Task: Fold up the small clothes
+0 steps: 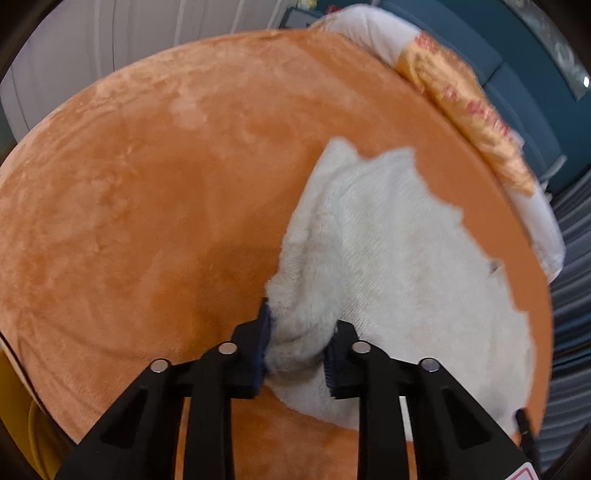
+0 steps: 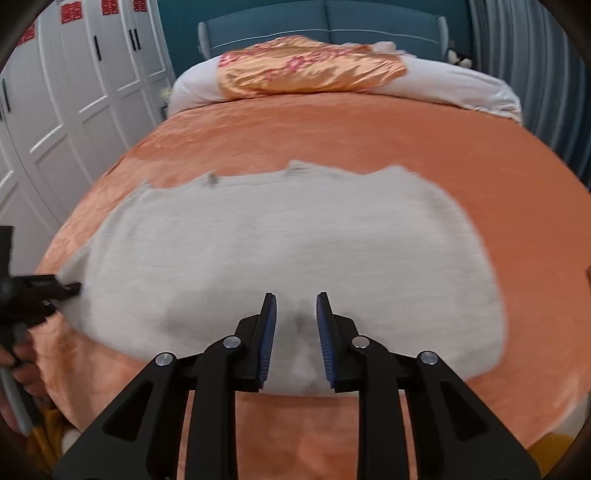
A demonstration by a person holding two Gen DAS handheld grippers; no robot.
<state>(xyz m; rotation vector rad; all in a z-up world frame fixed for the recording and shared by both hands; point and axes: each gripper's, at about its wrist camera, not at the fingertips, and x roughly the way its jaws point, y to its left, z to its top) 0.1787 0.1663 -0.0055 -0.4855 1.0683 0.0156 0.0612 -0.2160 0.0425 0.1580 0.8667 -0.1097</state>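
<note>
A small white knitted garment (image 2: 295, 240) lies spread on the orange bedspread (image 2: 332, 129). My left gripper (image 1: 297, 343) is shut on a bunched edge of the garment (image 1: 399, 258), lifting it slightly; it also shows at the left edge of the right wrist view (image 2: 70, 288), at the garment's left side. My right gripper (image 2: 295, 325) is open and empty, hovering over the garment's near edge, with its shadow on the cloth.
An orange flowered quilt (image 2: 310, 70) on a white duvet (image 2: 461, 85) lies at the head of the bed, before a blue headboard (image 2: 332, 22). White wardrobe doors (image 2: 74, 92) stand left. A grey curtain (image 2: 535, 74) hangs right.
</note>
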